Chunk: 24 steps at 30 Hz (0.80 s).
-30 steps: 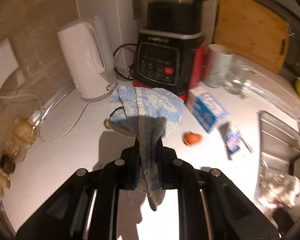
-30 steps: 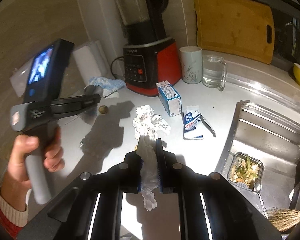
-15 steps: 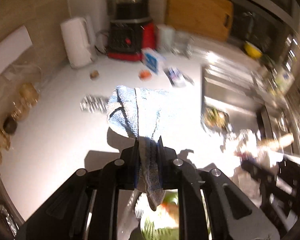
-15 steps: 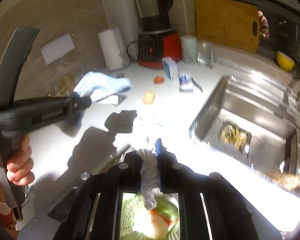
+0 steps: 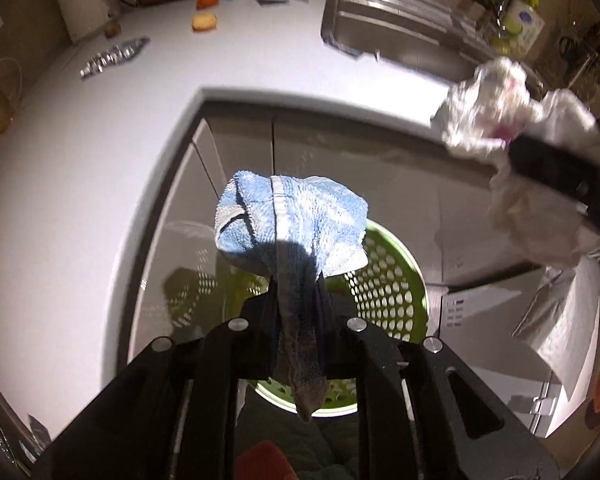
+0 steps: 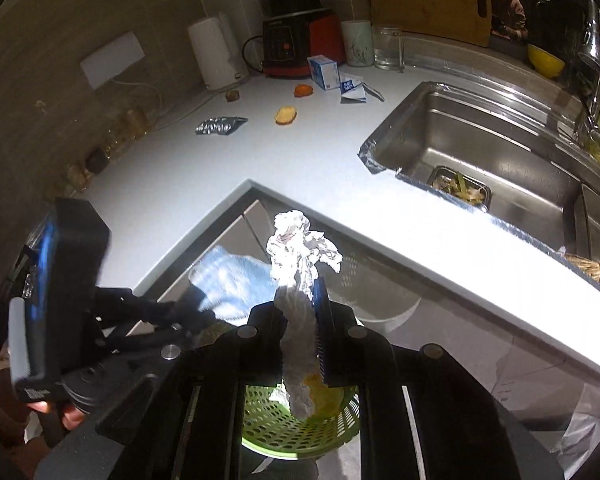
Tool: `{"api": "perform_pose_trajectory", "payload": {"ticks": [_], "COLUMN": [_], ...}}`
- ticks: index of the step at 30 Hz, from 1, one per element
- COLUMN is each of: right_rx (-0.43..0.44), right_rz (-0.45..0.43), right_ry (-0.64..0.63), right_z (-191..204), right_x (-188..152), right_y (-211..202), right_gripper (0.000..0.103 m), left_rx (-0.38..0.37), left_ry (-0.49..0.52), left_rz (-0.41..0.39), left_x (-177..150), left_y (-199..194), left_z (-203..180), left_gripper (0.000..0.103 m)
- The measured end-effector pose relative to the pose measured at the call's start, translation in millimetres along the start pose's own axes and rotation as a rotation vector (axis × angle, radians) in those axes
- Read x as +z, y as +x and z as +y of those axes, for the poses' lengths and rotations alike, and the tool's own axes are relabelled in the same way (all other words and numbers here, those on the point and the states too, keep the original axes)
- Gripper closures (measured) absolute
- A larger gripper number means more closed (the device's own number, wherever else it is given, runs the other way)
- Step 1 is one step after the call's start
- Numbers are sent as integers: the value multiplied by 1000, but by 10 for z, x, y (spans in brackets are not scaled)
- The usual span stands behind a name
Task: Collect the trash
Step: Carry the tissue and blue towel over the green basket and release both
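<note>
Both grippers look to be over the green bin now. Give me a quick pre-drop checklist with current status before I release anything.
1. Right gripper clamped on the crumpled tissue: ok.
2. Tissue above the green basket: ok, its lower end hangs over the opening.
3. Left gripper holds the blue towel: ok, but a towel may not be trash; check before dropping.
4. Towel over the basket: ok.
5. Room left in the basket: cannot tell, the grippers hide most of the inside.
6. Trash left on the counter: not ok; foil wrapper and torn carton remain.
</note>
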State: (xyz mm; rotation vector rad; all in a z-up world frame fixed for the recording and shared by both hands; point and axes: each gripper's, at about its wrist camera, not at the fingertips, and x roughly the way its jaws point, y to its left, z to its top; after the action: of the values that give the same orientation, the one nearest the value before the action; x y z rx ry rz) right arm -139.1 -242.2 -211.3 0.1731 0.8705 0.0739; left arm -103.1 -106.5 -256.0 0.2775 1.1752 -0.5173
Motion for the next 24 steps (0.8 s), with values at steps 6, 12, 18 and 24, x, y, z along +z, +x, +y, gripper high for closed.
{"api": "perform_pose_trajectory", "payload": {"ticks": [6,12,18,24], "right_rx": [2,14,48,77], "right_rz": [27,41,63,163], "right_ry": [4,-2,-53,-85], "right_z": [-17,-20,75,112], "right_x": [-119,-177,-334,-686], "right_y": [27,26,46,389], "right_gripper": [89,88,88,69], "left_rx": [12,39,92,163], "left_ry": [14,18,-47,-145], "left_rz": [59,13,-75,-151], "left_x": [-154,-131,64,172], "left_y": [131,-20,-322,-615], "left_z": [-68,-75,239,689], "left_gripper": [61,35,24,20]}}
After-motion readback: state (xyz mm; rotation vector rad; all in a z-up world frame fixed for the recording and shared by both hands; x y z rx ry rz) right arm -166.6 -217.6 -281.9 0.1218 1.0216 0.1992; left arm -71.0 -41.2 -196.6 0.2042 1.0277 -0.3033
